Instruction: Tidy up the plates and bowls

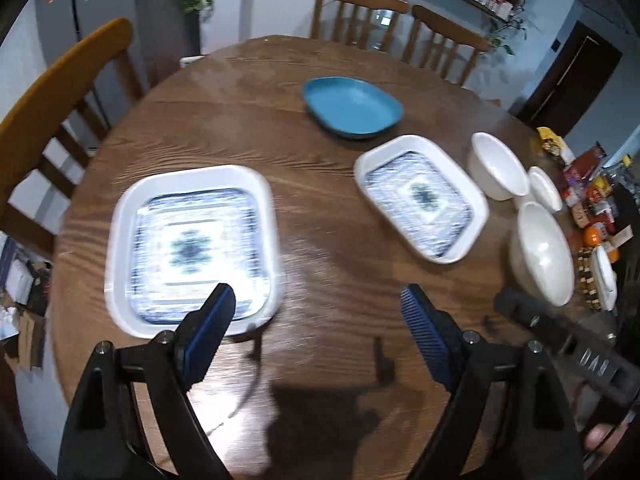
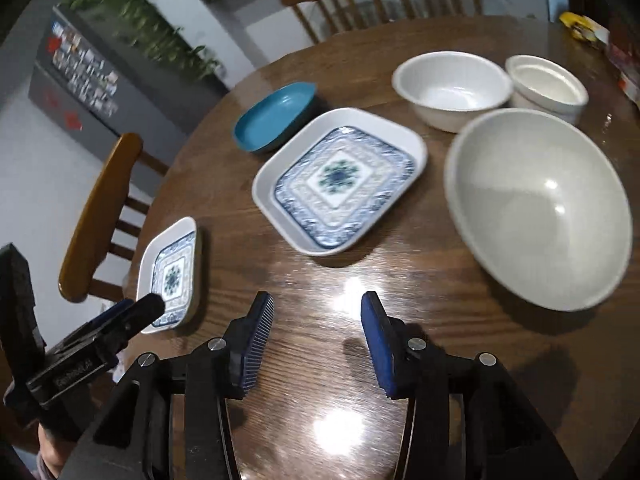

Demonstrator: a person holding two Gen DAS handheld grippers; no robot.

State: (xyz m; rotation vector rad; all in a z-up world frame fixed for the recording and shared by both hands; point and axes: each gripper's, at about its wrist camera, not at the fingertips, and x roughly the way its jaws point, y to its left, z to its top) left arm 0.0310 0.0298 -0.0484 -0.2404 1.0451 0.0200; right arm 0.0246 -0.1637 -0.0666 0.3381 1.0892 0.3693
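Two square white plates with a blue pattern lie on the round wooden table (image 1: 248,80): one at the left (image 1: 192,248) (image 2: 172,272), one in the middle (image 1: 420,198) (image 2: 340,178). A teal dish (image 1: 352,106) (image 2: 276,116) sits behind them. To the right stand a large white bowl (image 1: 544,256) (image 2: 536,208), a medium white bowl (image 1: 500,166) (image 2: 452,88) and a small white bowl (image 1: 545,188) (image 2: 546,84). My left gripper (image 1: 318,294) hangs open and empty beside the left plate's near corner. My right gripper (image 2: 317,300) is open and empty over bare wood, in front of the middle plate.
Wooden chairs (image 1: 60,92) (image 1: 360,4) ring the table's far and left sides. Snack packets and fruit (image 1: 592,196) crowd the table's right edge, with another white dish (image 1: 604,276) beside them. A grey fridge with photos (image 2: 80,76) and plants stand behind.
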